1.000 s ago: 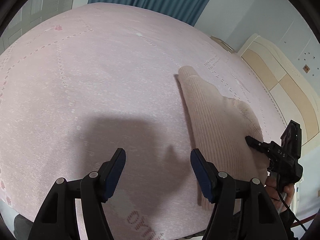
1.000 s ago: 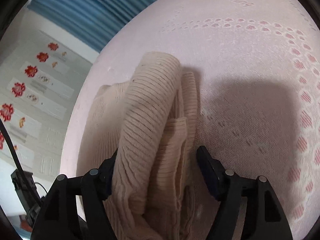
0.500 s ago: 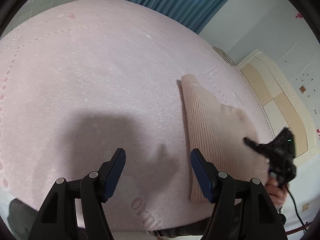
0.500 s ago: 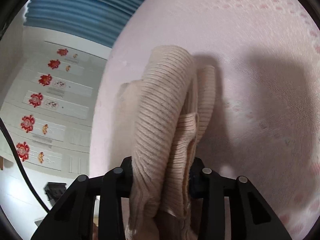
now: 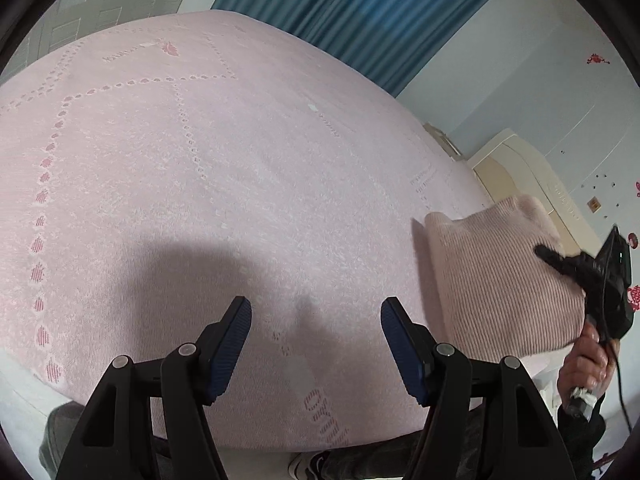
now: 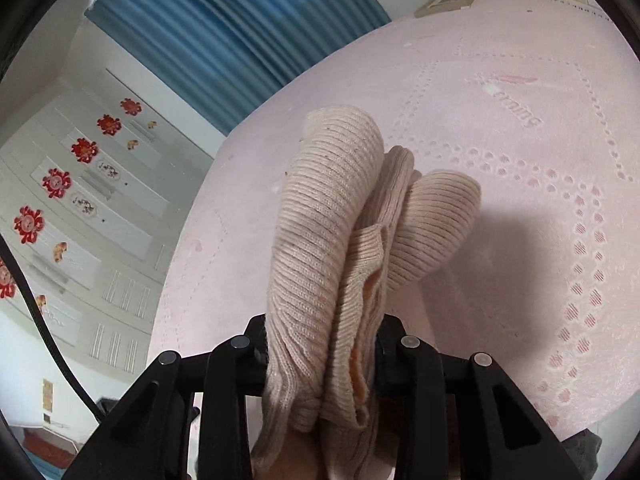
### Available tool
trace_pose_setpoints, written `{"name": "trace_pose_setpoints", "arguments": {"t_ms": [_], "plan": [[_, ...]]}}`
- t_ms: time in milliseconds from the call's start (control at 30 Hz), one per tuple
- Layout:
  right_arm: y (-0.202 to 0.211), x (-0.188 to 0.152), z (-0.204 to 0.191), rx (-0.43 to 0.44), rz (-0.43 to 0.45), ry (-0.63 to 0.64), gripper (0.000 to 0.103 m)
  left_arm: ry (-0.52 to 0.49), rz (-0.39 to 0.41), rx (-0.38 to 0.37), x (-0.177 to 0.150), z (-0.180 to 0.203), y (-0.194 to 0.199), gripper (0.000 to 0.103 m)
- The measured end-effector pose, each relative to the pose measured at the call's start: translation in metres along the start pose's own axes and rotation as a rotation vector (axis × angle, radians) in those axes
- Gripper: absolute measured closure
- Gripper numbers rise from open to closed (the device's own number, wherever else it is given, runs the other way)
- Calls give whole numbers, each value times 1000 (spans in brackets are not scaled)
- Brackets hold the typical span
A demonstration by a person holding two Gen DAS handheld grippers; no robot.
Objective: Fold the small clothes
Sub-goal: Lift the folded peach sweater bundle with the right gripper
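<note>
A folded beige ribbed knit garment (image 6: 332, 240) hangs bunched between the jaws of my right gripper (image 6: 322, 352), which is shut on it and holds it clear above the pink bedspread (image 6: 520, 184). The left wrist view shows the same garment (image 5: 492, 280) lifted at the right, with the right gripper (image 5: 560, 262) and a hand (image 5: 588, 364) behind it. My left gripper (image 5: 316, 332) stands open over bare bedspread (image 5: 200, 184), with nothing between its blue pads (image 5: 230, 340).
The bed's near edge runs below the left gripper, with a shoe (image 5: 310, 464) on the floor under it. Blue curtains (image 5: 380, 12) hang behind the bed. A cream headboard (image 5: 528, 176) is at the right. White wardrobe doors (image 6: 80, 208) with red flowers stand to the side.
My right gripper closed on the knit garment and lifted it off the bed. The left gripper drifted left across the bedspread, staying open.
</note>
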State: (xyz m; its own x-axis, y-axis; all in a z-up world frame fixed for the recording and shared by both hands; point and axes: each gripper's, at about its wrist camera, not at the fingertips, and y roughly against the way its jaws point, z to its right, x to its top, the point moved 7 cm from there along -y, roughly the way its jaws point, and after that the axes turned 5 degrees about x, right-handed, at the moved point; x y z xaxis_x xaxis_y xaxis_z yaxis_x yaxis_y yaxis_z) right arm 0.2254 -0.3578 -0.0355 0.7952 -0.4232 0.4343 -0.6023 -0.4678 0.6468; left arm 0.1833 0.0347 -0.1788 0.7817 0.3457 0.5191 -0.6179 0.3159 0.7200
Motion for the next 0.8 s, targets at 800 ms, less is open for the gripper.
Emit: {"name": "trace_pose_setpoints", "arguments": {"t_ms": [800], "plan": [[-151,-18,55,97,-218,-111,54,-43,9,44,55,-25,-67,38]]}}
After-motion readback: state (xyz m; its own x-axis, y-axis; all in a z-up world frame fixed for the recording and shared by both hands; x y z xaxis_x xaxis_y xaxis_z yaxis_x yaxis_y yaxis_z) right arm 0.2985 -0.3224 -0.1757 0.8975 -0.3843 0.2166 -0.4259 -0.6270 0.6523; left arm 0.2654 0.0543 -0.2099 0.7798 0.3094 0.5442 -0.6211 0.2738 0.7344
